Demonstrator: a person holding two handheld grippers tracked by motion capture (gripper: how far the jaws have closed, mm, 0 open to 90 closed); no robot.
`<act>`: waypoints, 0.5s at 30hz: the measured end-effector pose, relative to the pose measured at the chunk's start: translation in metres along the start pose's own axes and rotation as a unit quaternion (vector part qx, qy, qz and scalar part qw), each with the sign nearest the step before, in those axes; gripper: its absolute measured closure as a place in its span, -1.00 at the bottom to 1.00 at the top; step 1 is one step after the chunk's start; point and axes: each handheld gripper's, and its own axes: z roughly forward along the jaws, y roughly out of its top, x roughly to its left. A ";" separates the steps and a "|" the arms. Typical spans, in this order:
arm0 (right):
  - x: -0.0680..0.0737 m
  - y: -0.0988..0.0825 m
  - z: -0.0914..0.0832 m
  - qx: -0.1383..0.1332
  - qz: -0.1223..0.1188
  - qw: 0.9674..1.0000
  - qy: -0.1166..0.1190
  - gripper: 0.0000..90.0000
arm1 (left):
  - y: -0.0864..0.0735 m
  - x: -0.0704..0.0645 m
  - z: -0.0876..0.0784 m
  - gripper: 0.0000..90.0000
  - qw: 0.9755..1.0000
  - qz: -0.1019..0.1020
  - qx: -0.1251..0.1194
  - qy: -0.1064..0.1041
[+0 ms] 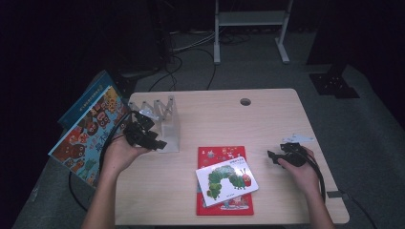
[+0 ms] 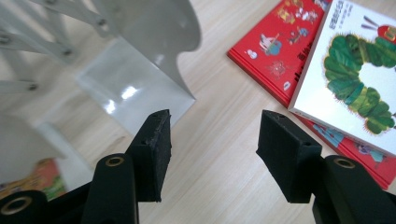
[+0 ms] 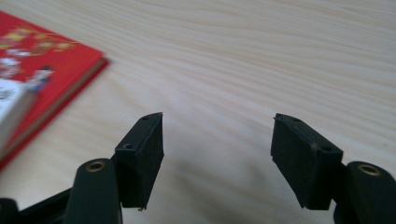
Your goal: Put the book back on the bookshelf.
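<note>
Hovering with jaws apart and empty, the left gripper (image 1: 143, 136) by the rack (image 1: 165, 121), the right gripper (image 1: 279, 156) beside the books: the white book (image 1: 227, 180), stiff, light and likely slick, lies atop the red book (image 1: 224, 205) mid-desk (image 1: 272, 119), best pinched at an overhanging edge.

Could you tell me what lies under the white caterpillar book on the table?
The white caterpillar book rests askew on a red picture book, which lies flat on the table. The red cover's middle is hidden beneath it.
</note>
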 end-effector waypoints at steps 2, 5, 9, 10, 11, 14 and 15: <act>0.009 -0.003 -0.010 -0.007 -0.004 1.000 0.016 -0.26 | -0.003 -0.006 0.015 -0.07 1.000 0.006 0.000 -0.003; 0.016 -0.006 -0.017 -0.007 -0.007 0.999 0.031 -0.26 | -0.004 -0.010 0.024 -0.09 1.000 0.012 0.004 -0.003; 0.034 -0.014 -0.032 -0.011 -0.023 0.998 0.058 -0.25 | -0.006 -0.017 0.046 -0.13 1.000 0.017 0.007 -0.021; 0.038 -0.016 -0.035 -0.009 -0.029 0.997 0.064 -0.26 | -0.007 -0.018 0.050 -0.13 1.000 0.018 0.007 -0.025; 0.042 -0.017 -0.038 -0.007 -0.033 0.997 0.069 -0.26 | -0.007 -0.018 0.050 -0.14 1.000 0.018 0.007 -0.025; 0.054 -0.023 -0.045 -0.003 -0.048 0.995 0.088 -0.26 | -0.008 -0.021 0.060 -0.16 0.999 0.021 0.008 -0.028; 0.057 -0.024 -0.047 -0.003 -0.052 0.994 0.092 -0.26 | -0.010 -0.023 0.065 -0.16 0.999 0.022 0.011 -0.026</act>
